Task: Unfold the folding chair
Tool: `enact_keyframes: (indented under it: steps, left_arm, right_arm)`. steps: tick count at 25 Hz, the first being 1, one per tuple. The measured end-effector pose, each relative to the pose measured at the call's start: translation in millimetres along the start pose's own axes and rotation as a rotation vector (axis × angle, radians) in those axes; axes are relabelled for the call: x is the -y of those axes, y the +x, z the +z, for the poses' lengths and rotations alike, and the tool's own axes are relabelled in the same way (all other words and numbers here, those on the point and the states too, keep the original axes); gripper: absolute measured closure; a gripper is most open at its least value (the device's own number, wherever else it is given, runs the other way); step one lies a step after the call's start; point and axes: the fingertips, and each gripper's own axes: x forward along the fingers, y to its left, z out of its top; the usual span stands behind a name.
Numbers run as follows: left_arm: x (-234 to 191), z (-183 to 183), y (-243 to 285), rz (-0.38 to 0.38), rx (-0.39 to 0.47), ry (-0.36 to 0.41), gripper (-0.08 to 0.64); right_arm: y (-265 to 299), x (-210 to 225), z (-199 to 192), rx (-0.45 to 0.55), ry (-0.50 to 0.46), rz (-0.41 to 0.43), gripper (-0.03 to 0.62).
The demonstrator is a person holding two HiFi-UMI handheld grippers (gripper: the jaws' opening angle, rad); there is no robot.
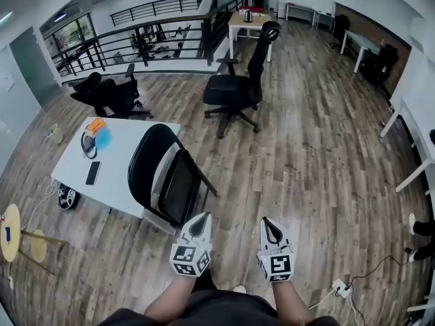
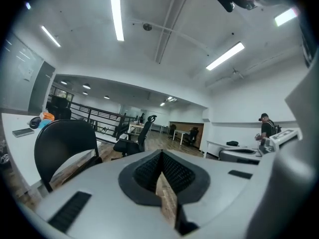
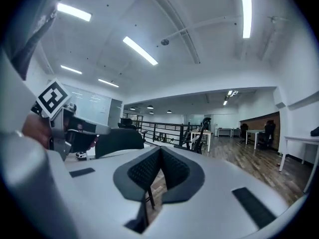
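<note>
The black folding chair [image 1: 166, 175] stands on its legs on the wood floor beside the white table's near corner, its seat angled out from the rounded back. Both grippers are held low and close to my body, apart from the chair. My left gripper [image 1: 202, 217] is shut with nothing between its jaws, just short of the chair's front leg. My right gripper [image 1: 266, 221] is shut and empty too, to the right of it. The left gripper view shows the shut left gripper [image 2: 160, 153] with the chair back [image 2: 65, 143] at left. In the right gripper view the right gripper [image 3: 159, 149] points level, with the chair [image 3: 119, 141] behind it.
The white table [image 1: 126, 161] carries a phone [image 1: 92, 172], headphones and an orange thing. A black office chair [image 1: 238, 87] stands farther back, another [image 1: 109, 94] at left near the railing. A power strip [image 1: 342, 289] with a cable lies at right, a yellow stool [image 1: 10, 233] at left.
</note>
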Motion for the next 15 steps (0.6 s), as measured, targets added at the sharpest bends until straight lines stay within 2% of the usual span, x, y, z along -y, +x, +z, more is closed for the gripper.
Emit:
enact_keyframes:
  steps: [9, 15]
  left_arm:
    - [71.9, 6.6, -48.2, -0.078, -0.018, 0.045, 0.555]
    - [90.6, 6.6, -71.9, -0.079, -0.021, 0.033, 0.555]
  right_arm:
    - [-70.8, -5.9, 38.5, 0.055, -0.024, -0.034, 0.578]
    - [-99.2, -20.9, 51.3, 0.076, -0.074, -0.027, 0.578]
